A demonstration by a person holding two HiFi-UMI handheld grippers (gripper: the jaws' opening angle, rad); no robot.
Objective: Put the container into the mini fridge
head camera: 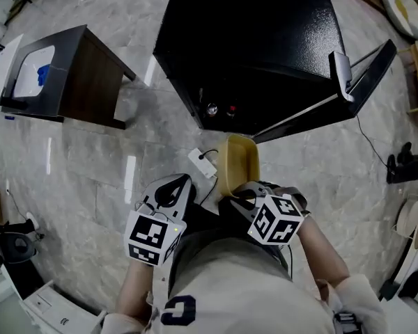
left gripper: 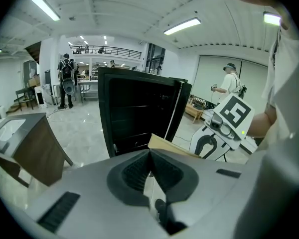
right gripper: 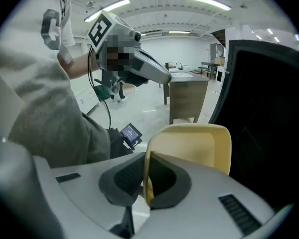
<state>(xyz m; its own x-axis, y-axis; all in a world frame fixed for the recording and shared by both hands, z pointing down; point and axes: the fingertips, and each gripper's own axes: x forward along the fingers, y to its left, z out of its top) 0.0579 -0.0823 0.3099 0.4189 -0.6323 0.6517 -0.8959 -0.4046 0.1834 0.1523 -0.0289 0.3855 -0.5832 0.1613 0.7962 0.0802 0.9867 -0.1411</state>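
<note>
In front of the open mini fridge (head camera: 251,47), the yellow container (right gripper: 194,151) hangs just short of the opening, its rim pinched in the right gripper (right gripper: 147,183) fingers. The left gripper (left gripper: 150,176) fingers are closed and empty. Step in hand is probably the carry-in. The next move calls for pushing the container forward into the fridge, clear of the door (head camera: 366,72).

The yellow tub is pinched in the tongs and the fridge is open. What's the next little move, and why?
Probably carry the tub forward into the fridge. The right tongs are shut on the tub's rim, the door stands open, and the tub hangs just outside the dark opening. The left tongs are shut and empty.
</note>
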